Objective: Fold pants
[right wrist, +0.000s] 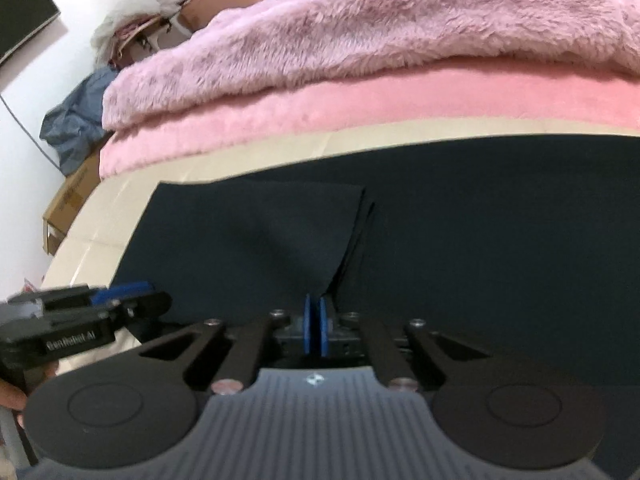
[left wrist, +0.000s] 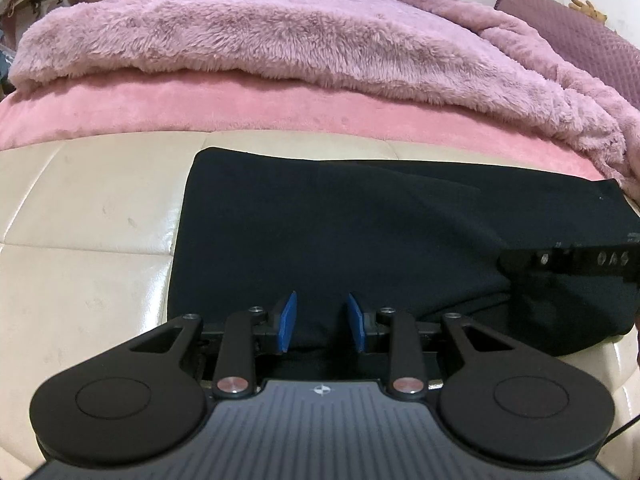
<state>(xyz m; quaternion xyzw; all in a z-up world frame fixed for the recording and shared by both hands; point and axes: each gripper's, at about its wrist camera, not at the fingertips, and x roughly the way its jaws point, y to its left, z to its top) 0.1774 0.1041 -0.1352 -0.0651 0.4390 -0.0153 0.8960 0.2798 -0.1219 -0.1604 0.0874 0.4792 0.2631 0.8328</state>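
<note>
In the left wrist view, the black pants [left wrist: 360, 232] lie flat on the cream bench [left wrist: 80, 240], beside the pink bed [left wrist: 240, 108]. The left gripper [left wrist: 322, 322] is spread apart over them. In the right wrist view, the right gripper [right wrist: 316, 326] pinches a fold of the pants [right wrist: 460, 248].

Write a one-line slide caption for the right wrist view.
Right hand-held gripper shut on black pants lying on a cream surface.

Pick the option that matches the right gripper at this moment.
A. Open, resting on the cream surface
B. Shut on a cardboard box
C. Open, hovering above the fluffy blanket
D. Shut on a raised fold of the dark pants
D: in the right wrist view the right gripper has its blue fingers pressed together, pinching a peak of the dark pants.
</note>
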